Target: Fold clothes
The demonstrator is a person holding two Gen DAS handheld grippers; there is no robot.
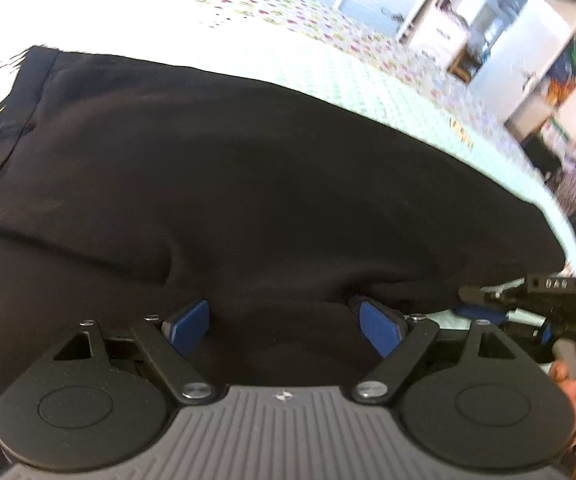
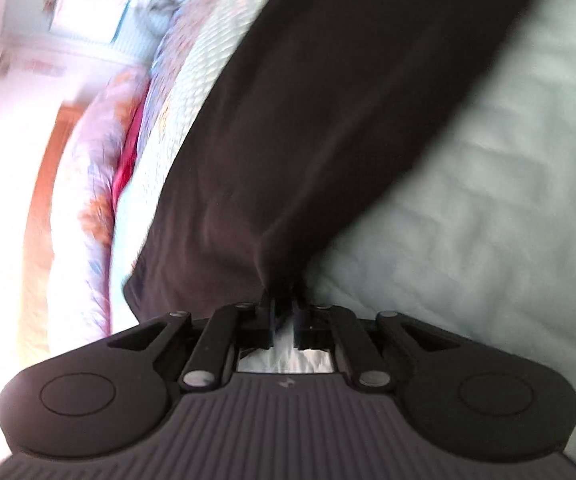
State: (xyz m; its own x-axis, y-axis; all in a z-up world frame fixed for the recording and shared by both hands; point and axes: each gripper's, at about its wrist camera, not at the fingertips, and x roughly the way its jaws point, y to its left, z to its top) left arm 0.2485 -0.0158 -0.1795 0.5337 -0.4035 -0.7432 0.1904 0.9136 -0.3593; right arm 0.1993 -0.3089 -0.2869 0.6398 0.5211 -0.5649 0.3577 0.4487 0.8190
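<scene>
My left claw (image 1: 284,326) stands wide open low over the black garment (image 1: 228,184), its blue pads (image 1: 188,326) spread with a fold of the cloth between them and not pinched; my right claw (image 2: 284,312) is nearly closed, its jaws pinching a bunched corner of the same black garment (image 2: 327,120); the garment lies spread across the bed (image 1: 327,60), over the pale patterned bedspread, running from the near edge toward the far side; in the left view my right hand (image 1: 575,376) grips its tool at the bed's near edge, just beside the cloth.
</scene>
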